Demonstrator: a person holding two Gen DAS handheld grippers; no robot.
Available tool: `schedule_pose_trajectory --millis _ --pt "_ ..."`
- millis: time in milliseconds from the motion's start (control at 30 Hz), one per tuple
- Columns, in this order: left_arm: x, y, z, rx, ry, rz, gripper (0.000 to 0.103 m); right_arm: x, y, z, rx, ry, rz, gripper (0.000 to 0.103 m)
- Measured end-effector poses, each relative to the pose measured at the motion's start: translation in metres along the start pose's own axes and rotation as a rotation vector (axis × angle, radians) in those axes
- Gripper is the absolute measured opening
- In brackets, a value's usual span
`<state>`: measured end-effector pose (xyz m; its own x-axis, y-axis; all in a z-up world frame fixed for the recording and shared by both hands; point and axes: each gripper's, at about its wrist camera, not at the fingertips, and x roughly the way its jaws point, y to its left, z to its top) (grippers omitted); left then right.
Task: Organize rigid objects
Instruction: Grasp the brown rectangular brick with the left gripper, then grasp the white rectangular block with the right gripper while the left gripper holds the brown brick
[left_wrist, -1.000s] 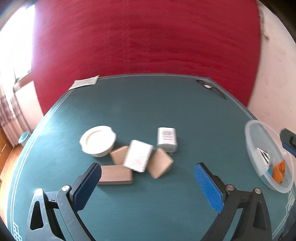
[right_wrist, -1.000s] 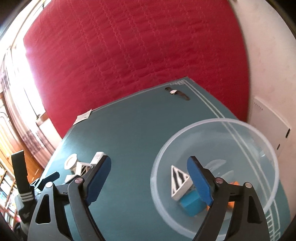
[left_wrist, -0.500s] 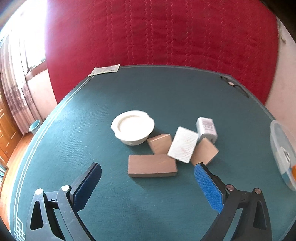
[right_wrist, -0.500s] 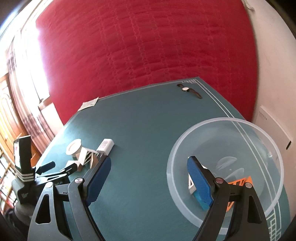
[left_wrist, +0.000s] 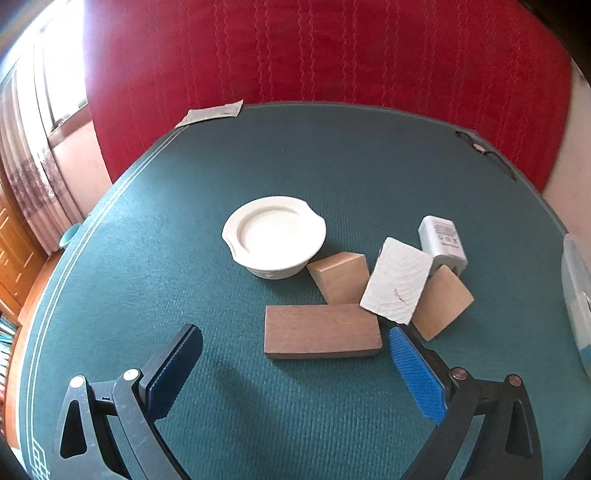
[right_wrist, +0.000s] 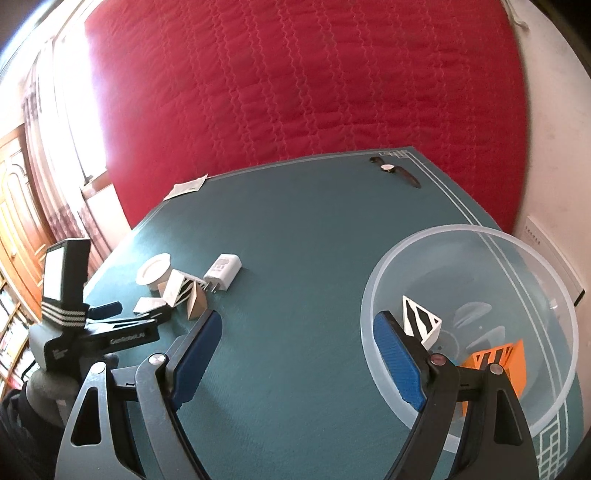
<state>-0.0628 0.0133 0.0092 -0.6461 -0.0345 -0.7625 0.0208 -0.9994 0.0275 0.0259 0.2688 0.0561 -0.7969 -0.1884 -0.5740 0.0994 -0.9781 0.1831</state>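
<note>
My left gripper (left_wrist: 295, 347) is open and empty, just in front of a flat brown wooden block (left_wrist: 321, 336) on the green table. Behind it lie a white textured block (left_wrist: 397, 280), two tan wooden blocks (left_wrist: 341, 277) (left_wrist: 441, 302), a white charger (left_wrist: 441, 245) and a white dish (left_wrist: 275, 236). My right gripper (right_wrist: 295, 338) is open and empty above the table, its right finger over the rim of a clear bowl (right_wrist: 517, 236). The bowl holds a white patterned block (right_wrist: 421, 321) and an orange piece (right_wrist: 495, 363). The left gripper (right_wrist: 107, 321) also shows in the right wrist view.
A wristwatch (right_wrist: 397, 171) lies at the table's far right corner and a paper slip (left_wrist: 210, 112) at the far left edge. A red quilted wall stands behind the table. The clear bowl's edge (left_wrist: 576, 295) shows at the right of the left wrist view.
My left gripper has moved left and closer to the block cluster, which now sits larger and more central. My right gripper has drifted slightly left of the bowl.
</note>
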Motion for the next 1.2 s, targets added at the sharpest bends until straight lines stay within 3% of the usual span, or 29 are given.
schedule_pose_trajectory --millis 67,133,333,567,967,1200 --pt "0.002 0.0 0.001 0.004 0.009 0.004 0.101 0.0 0.001 -0.001 -0.002 0.003 0.001 0.085" --pt "0.004 0.0 0.002 0.012 0.017 0.003 0.094 0.002 0.002 -0.002 -0.005 0.009 0.003 0.085" --pt "-0.002 -0.005 0.0 0.06 -0.013 -0.072 0.064 0.006 0.01 -0.008 -0.025 0.032 0.01 0.085" --pt "-0.005 0.0 -0.002 0.064 -0.015 -0.103 0.064 0.011 0.021 -0.014 -0.056 0.056 0.016 0.085" --pt "-0.022 0.025 -0.012 0.09 -0.038 -0.081 0.064 0.031 0.049 -0.014 -0.084 0.1 0.035 0.085" --pt "-0.032 0.044 -0.015 0.075 -0.06 -0.074 0.064 0.045 0.076 -0.006 -0.084 0.119 0.099 0.085"
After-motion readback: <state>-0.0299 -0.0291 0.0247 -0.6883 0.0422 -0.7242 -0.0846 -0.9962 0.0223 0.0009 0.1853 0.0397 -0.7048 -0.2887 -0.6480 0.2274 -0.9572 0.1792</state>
